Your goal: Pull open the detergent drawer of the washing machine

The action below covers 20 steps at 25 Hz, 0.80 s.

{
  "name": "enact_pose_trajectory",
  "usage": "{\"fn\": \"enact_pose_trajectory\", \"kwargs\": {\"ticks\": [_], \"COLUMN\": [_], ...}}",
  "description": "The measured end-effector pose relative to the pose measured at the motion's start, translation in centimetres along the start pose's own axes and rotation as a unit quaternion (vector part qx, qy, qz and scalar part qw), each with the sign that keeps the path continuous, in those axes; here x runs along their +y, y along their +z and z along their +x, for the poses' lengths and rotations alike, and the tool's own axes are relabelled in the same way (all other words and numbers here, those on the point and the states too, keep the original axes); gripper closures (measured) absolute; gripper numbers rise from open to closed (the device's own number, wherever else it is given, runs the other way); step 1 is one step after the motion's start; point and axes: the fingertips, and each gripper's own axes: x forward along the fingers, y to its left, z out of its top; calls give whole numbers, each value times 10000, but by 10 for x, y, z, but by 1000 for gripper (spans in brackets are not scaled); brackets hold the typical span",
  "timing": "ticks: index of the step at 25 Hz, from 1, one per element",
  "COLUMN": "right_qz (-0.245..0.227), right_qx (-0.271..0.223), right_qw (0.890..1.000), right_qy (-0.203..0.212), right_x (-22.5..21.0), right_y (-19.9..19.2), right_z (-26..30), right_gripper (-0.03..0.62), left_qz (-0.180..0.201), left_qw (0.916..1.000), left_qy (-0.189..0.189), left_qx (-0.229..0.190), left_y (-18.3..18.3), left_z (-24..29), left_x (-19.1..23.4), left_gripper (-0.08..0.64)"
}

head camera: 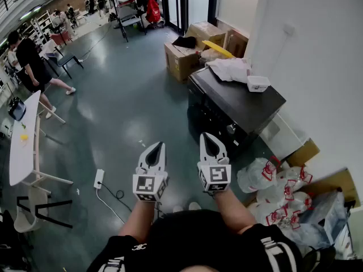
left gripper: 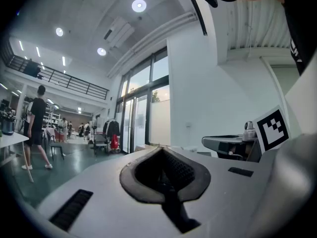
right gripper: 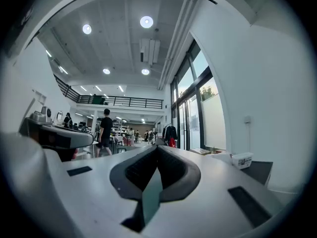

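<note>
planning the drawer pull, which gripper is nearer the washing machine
Right. The right gripper hovers just short of the washing machine, at its front and not touching it. The left gripper is beside the right one, on the side away from the machine.

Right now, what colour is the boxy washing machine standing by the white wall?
The boxy washing machine is black; the head view shows it best.

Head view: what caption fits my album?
Left gripper and right gripper, both shut, near the black washing machine.
</note>
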Motion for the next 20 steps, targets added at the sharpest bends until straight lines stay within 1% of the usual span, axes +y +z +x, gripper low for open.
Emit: {"fn": "enact_pose_trajectory", "kwargs": {"ticks": [5, 11, 15, 20], "right_qz": [124, 40, -18, -33], "right_qx": [54, 92, 98, 91], "right_qw": [9999, 9999, 9999, 9998], "right_qy": [90, 15, -52, -194], "right_x": [13, 16, 18, 24], "right_y": [-2, -4, -5, -6], "right_z": [-2, 1, 5, 11], "right_gripper": [589, 589, 589, 589], "left_qz": [-13, -72, -95, -172], "left_qw": [10000, 10000, 9999, 9994], "left_qy": [4, -29, -101, -287], "left_qx": [-17, -3, -32, -29], "left_y": [-1, -3, -6, -9], "left_z": [-8, -6, -2, 4], "left_x": [7, 14, 20, 30], "left_gripper": [560, 560, 560, 560]}}
